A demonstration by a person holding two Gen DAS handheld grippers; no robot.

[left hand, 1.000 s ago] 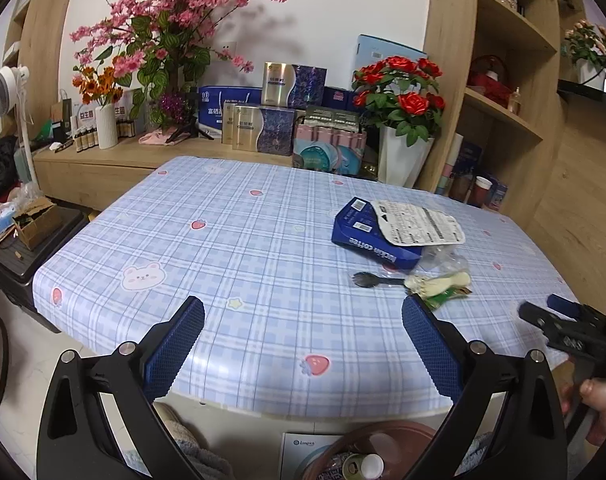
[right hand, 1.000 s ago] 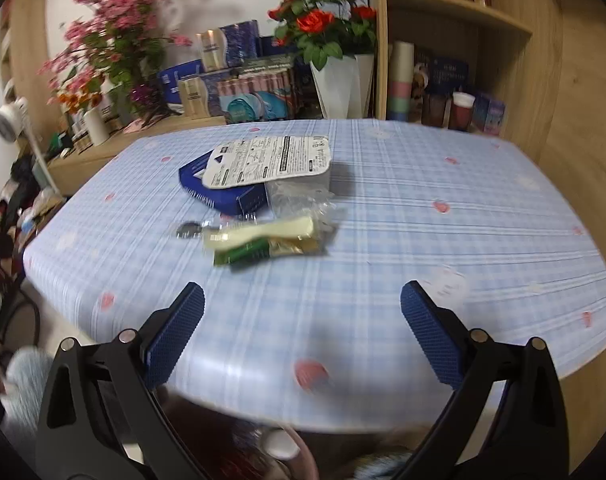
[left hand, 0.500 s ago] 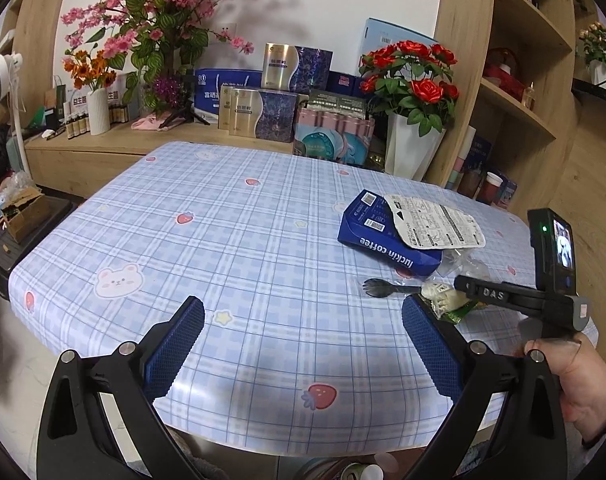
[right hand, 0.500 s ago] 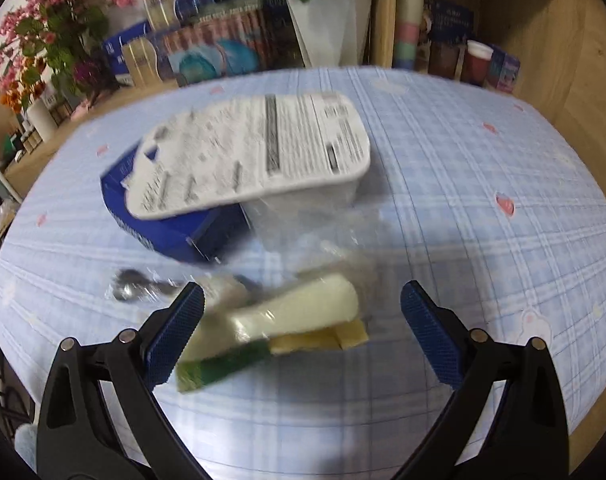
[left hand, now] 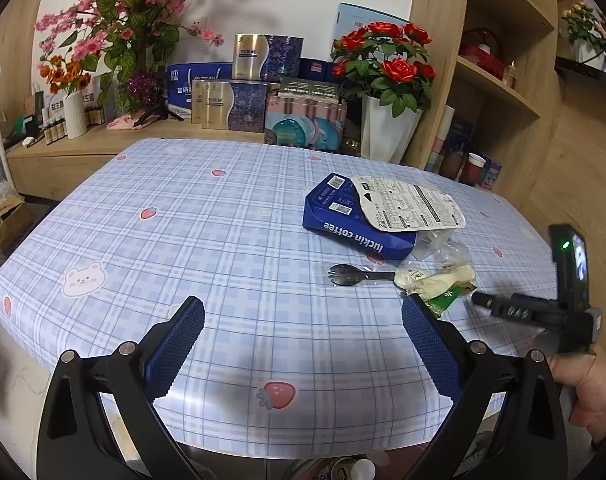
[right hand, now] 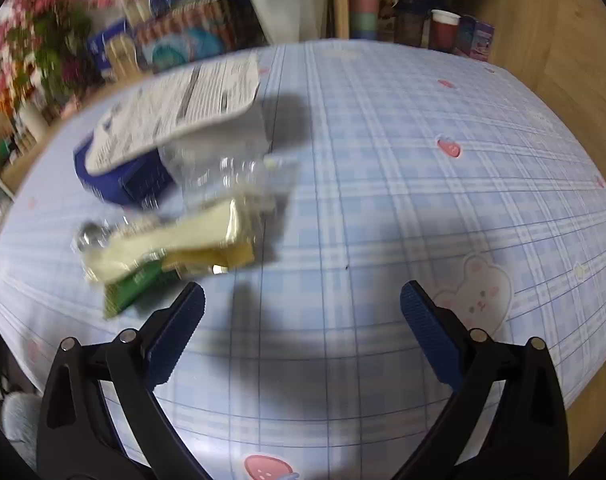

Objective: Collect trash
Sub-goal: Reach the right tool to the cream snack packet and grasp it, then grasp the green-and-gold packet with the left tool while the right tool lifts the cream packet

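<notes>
Trash lies on the right part of the blue checked table (left hand: 207, 232): a blue coffee box (left hand: 355, 224) with a white printed pack (left hand: 411, 208) on it, a black plastic fork (left hand: 355, 274), and a cream and green wrapper bundle (left hand: 435, 280). My left gripper (left hand: 303, 336) is open and empty over the table's near edge. My right gripper (right hand: 301, 324) is open and empty, low over the table just right of the wrapper bundle (right hand: 171, 248). The box (right hand: 123, 184) and pack (right hand: 175, 108) lie behind it, blurred.
A vase of red roses (left hand: 387, 120), gift boxes (left hand: 231, 104) and pink blossoms (left hand: 135, 20) stand on a sideboard behind the table. Wooden shelves (left hand: 499, 80) rise at the right. A bin with bottles (left hand: 351, 468) shows below the table's near edge.
My right gripper has moved forward and down over the table, close to the wrapper bundle. My left gripper has shifted slightly forward. Both stay open.
</notes>
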